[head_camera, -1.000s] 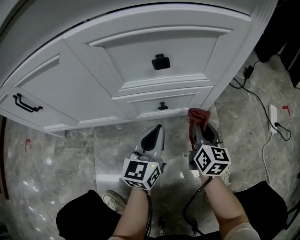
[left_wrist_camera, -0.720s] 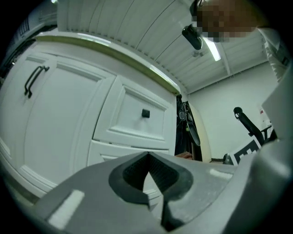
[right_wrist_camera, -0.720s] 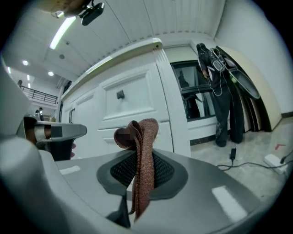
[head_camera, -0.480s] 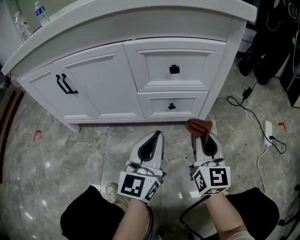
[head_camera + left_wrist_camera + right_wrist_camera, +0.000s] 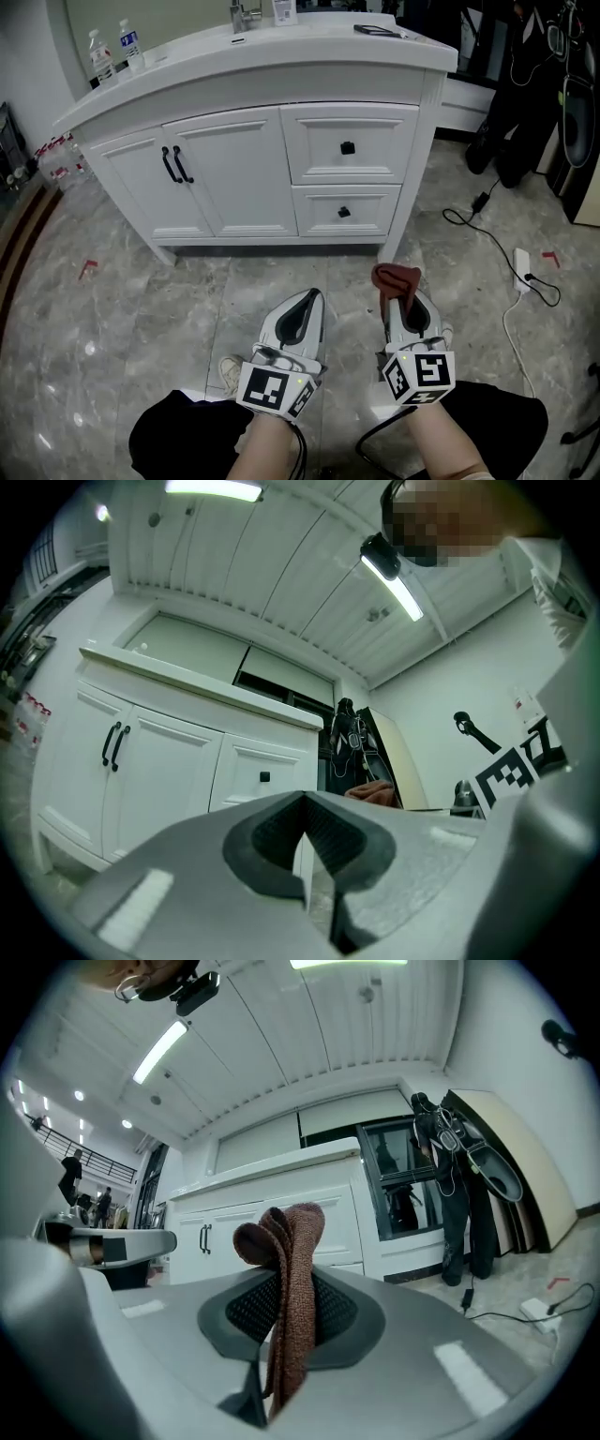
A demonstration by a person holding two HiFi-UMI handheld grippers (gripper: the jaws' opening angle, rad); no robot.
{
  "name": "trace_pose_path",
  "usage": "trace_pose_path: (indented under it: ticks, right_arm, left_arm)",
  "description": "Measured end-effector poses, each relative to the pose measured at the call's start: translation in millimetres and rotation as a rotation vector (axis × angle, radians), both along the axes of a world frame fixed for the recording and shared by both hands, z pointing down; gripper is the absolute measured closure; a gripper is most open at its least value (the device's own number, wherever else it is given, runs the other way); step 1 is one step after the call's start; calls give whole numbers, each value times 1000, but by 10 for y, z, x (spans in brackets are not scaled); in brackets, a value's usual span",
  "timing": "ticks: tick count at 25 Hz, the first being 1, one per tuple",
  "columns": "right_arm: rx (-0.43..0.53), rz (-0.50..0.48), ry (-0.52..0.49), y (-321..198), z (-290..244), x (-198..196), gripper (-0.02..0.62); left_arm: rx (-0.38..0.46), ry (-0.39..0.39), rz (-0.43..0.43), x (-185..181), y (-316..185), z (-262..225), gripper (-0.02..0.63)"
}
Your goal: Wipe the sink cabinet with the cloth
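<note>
- Head view: my right hand-held gripper is clamped on a reddish-brown cloth, which sticks up past the tips, lower right of centre. The right gripper view shows a folded strip pinched between the jaws.
- My left hand-held gripper is clenched on nothing, jaws together.
- The white sink cabinet fills the upper half of the frame, well apart from both; I judge that wiping has not begun.
- Only a narrow fold is gripped, so pressing it against a door may drag it loose, and the black door handles could snag it.
- The power strip and its cable on the floor at right could catch my foot.
- Two clear bottles stand on the counter at upper left; I cannot tell how full they are. Doors and drawers are shut, contents hidden.
</note>
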State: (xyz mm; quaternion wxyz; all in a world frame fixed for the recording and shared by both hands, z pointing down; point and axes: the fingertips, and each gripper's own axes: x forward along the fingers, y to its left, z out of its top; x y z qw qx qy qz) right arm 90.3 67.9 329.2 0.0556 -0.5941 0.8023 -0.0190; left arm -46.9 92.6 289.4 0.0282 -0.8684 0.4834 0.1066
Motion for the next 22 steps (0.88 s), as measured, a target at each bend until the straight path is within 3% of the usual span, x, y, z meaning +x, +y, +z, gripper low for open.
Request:
trace_pose_path:
  ticks: [10, 22]
  right_arm:
    - [-1, 28, 24, 718, -67, 32, 512]
    - [-12, 6, 55, 782, -99, -12, 514]
  left_arm:
    - [17, 14, 4, 11, 611, -125, 606]
    - [-6, -3, 5, 48, 703, -44, 606]
